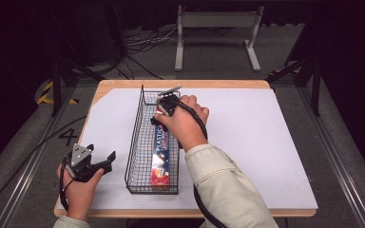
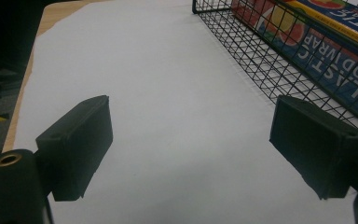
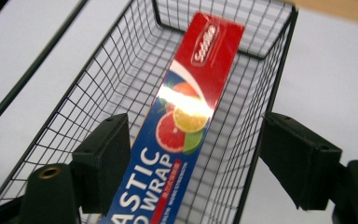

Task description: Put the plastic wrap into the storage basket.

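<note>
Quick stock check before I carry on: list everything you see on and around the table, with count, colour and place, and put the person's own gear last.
Wire basket: one, black, long, mid-table on the white sheet.
Plastic wrap box: one, blue and red with fruit print, lying lengthwise inside the basket.
White sheet: one, covering most of the table.
Table: one, light wood, edges showing round the sheet.
Metal stand: one, pale grey, on the floor beyond the table.
Left gripper: one, black, jaws open over the bare sheet left of the basket.
Right gripper: one, black, jaws open above the box, pads apart from it.
</note>
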Tool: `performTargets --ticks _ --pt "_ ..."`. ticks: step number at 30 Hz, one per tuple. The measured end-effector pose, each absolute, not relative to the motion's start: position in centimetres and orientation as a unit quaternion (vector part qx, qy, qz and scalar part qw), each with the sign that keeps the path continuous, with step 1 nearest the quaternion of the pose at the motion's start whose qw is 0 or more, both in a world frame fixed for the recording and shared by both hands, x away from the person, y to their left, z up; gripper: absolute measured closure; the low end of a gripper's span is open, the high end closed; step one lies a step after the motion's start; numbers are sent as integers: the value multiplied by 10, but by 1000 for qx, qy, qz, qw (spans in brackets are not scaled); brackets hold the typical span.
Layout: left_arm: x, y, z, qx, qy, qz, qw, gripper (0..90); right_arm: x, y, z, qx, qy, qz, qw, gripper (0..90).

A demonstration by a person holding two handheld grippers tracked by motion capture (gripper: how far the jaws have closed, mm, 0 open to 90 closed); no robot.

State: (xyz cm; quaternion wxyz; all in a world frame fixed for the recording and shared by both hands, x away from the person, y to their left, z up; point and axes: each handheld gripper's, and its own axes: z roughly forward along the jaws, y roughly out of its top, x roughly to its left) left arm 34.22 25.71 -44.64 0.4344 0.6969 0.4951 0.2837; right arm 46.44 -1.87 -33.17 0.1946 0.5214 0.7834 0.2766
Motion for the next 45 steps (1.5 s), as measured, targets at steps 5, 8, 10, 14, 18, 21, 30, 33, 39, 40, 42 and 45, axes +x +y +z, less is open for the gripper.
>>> performTargets --ticks 5,8,10,14,18,21,30,33,39,40,42,45 --pt "341 255 -446 702 489 292 428 133 466 -32 -326 494 794 303 182 249" --pt "342 256 -446 702 490 291 427 133 467 -44 -324 477 799 319 180 249" --pt "341 256 -446 702 490 291 426 135 466 -51 -322 464 805 324 179 249" --pt "340 257 -445 705 492 286 424 144 463 -70 -317 429 819 334 187 249" --pt "340 255 -444 709 487 278 428 145 460 -87 -310 421 816 347 189 249" --pt "341 255 -442 720 478 236 444 144 458 -107 -306 418 817 350 191 243" --pt "340 255 -439 734 466 233 436 146 452 -163 -305 429 806 354 204 237" --pt "339 256 -437 734 470 232 432 145 448 -181 -303 432 801 358 206 236" --pt "337 259 -435 738 465 226 435 129 439 -205 -301 423 801 365 215 220" --pt "337 259 -435 739 463 226 434 129 437 -211 -302 423 801 365 215 220" --pt "336 259 -435 743 461 222 431 126 434 -223 -303 417 804 365 217 209" --pt "336 260 -434 745 458 216 434 106 429 -235 -305 416 803 369 216 207"
